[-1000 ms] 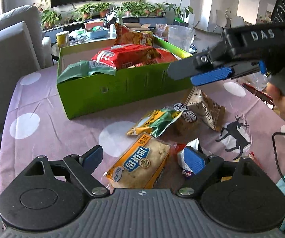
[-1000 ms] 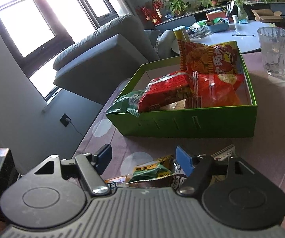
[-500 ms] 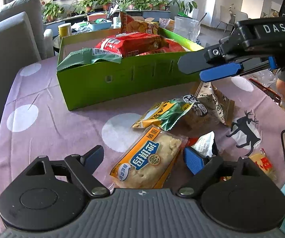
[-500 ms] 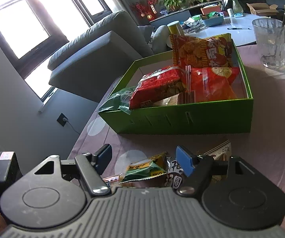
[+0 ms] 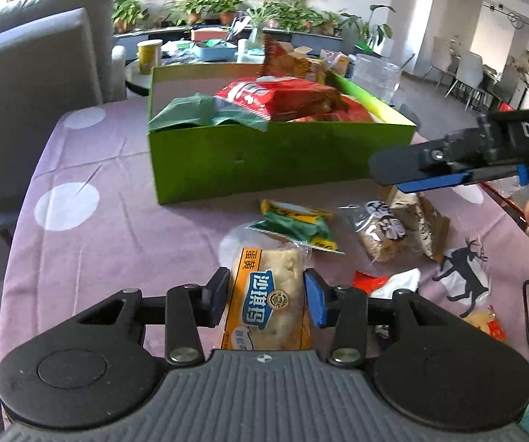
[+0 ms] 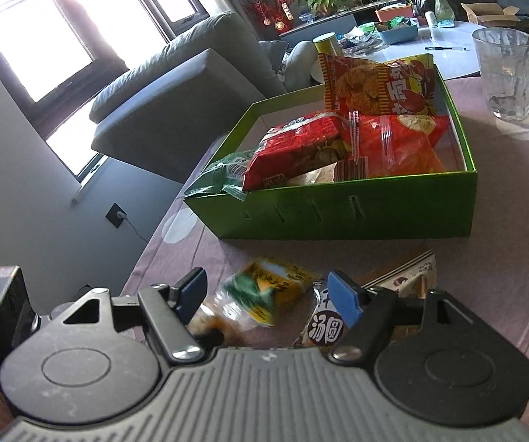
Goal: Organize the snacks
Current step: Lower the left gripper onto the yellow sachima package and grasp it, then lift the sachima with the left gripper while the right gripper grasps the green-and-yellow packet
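Closing now around the orange pastry packet (image 5: 268, 296), left gripper (image 5: 267, 299) jaws far narrower than a second ago, pads against both long edges. Best squeezed gently, lifted flat, carried over the near wall of the green box (image 5: 264, 158). Just beyond on the purple cloth (image 5: 91, 228): green-yellow packet (image 5: 295, 225), brown packet (image 5: 393, 232). Right gripper (image 6: 266, 294) half open, holding nothing, hovering over those. Box already crowded with red bags (image 6: 341, 143); free space at its left end.
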### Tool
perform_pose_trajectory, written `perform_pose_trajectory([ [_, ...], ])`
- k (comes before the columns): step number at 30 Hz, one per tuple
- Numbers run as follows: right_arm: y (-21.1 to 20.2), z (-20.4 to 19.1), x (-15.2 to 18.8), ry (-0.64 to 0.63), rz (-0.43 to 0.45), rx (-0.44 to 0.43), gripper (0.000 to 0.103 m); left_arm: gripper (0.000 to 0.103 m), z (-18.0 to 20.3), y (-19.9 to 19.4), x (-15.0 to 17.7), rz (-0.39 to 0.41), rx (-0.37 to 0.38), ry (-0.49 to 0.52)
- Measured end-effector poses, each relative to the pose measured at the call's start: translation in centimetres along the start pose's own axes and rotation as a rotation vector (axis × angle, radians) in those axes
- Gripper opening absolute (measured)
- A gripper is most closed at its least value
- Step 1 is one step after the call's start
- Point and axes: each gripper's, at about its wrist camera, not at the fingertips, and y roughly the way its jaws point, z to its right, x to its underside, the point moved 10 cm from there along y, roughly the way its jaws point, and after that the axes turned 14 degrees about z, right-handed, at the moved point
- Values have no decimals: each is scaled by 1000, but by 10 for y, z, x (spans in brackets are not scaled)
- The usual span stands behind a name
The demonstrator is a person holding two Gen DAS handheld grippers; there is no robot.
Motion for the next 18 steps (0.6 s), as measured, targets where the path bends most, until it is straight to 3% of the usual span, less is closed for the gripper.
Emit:
perform_pose_trajectory([
  [2, 0, 0, 1, 2, -1, 0, 66, 46, -2, 0, 2, -8, -2, -16],
  [5, 1, 1, 2, 5, -4, 2, 66, 67, -1, 2, 7, -25, -6, -9],
  [8, 1, 2, 1, 10, -5, 5, 66, 68, 1, 5, 12, -38, -6, 10],
  [11, 1, 2, 1, 11, -3, 4, 66, 63, 1, 6, 13, -33, -3, 16],
  [12, 1, 2, 1, 11, -3, 4, 66, 53, 1, 6, 13, -30, -4, 22],
  [14, 1, 2, 2, 9, -7, 4, 66, 41, 0, 5, 11, -28, -7, 20],
  [18, 6, -3, 4, -24, -29, -3, 66, 40, -9, -1, 6, -14, -37, -10],
])
